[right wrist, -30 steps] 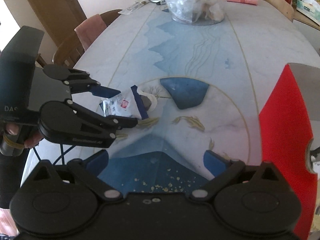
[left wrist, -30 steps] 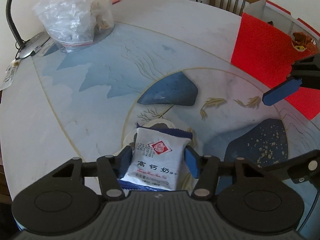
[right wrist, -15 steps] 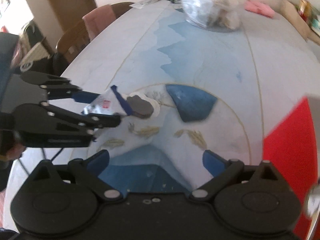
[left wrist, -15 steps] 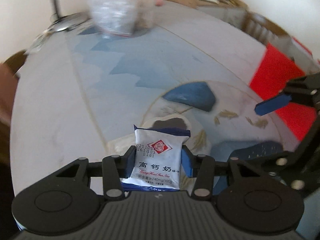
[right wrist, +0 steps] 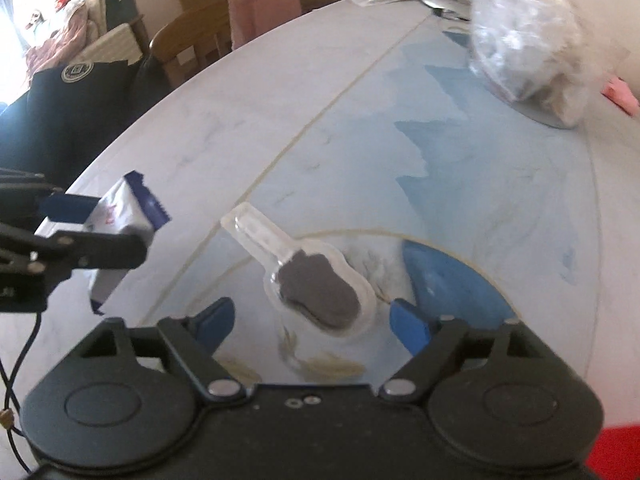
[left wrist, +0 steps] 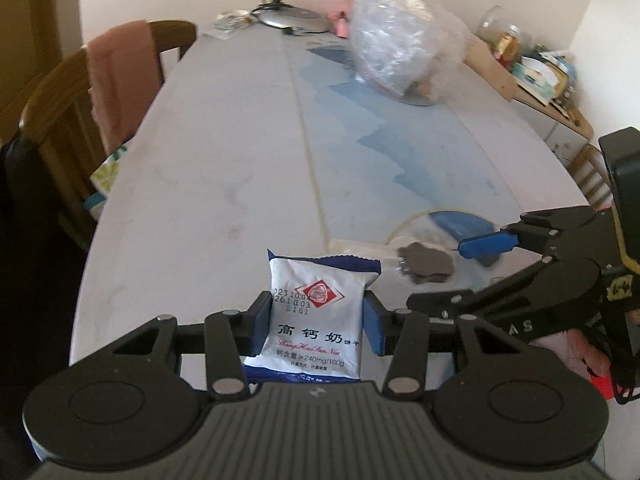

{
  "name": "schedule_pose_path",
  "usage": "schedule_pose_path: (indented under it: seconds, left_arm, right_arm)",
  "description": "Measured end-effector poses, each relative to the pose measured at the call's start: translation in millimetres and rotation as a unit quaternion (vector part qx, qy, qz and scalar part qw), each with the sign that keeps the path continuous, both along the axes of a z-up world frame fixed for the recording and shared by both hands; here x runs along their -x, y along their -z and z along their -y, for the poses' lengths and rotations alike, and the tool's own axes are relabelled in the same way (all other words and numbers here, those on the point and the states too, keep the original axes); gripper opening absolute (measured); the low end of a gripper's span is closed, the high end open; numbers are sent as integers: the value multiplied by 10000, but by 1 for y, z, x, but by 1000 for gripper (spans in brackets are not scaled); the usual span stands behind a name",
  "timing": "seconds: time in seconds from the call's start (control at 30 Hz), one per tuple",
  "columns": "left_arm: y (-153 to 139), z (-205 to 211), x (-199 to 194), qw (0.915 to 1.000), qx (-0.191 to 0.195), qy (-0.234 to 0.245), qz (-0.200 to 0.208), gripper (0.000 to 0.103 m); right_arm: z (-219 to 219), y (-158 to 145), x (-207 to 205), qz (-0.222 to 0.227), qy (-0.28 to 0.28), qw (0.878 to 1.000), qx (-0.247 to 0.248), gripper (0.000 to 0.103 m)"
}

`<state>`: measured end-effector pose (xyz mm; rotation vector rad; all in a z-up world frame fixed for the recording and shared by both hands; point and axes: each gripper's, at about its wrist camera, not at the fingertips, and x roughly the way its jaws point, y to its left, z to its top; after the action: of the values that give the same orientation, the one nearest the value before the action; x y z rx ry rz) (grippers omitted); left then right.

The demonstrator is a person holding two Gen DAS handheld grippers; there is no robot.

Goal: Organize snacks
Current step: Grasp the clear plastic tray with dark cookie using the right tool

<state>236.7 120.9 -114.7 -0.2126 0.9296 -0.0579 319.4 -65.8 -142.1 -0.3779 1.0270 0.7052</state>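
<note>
fingers (left wrist: 370, 328) pinch upright biscuit packet (left wrist: 316, 312).

White biscuit packet (left wrist: 316, 320), blue-edged, upright, lifted off table; clear-wrapped brown paw-shaped snack (right wrist: 320, 292) flat on table.

Wooden chair (left wrist: 72, 120), desk lamp (left wrist: 288, 16).

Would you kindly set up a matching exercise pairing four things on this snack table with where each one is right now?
Things:
1. white biscuit packet
2. brown snack in clear wrapper
3. clear plastic bag
4. pink cloth

Places:
A. draped over a chair back
B. standing at the far end of the table
C. clamped in the left gripper
D. lying on the table between the right gripper's open jaws

Pairs: 1-C, 2-D, 3-B, 4-A
</note>
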Motion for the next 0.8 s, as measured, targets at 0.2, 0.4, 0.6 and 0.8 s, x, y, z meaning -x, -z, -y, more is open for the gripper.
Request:
schedule_pose_path:
  seconds: [0.2, 0.4, 0.6, 0.8]
  left_arm:
    - [2, -9, 6, 9999, 77, -124, 17, 46]
    - [3, -10, 5, 9999, 109, -119, 10, 46]
    - [3, -4, 7, 9999, 118, -54, -35, 46]
    - [-2, 10, 22, 9998, 186, 37, -72, 46]
  right_arm:
    - [-15, 4, -2, 217, -342, 9991, 134, 74]
    - [-15, 0, 3, 348, -395, 9985, 125, 56]
    - [-10, -3, 13, 416, -69, 9990, 147, 41]
    - [11, -9, 40, 288, 422, 9987, 47, 40]
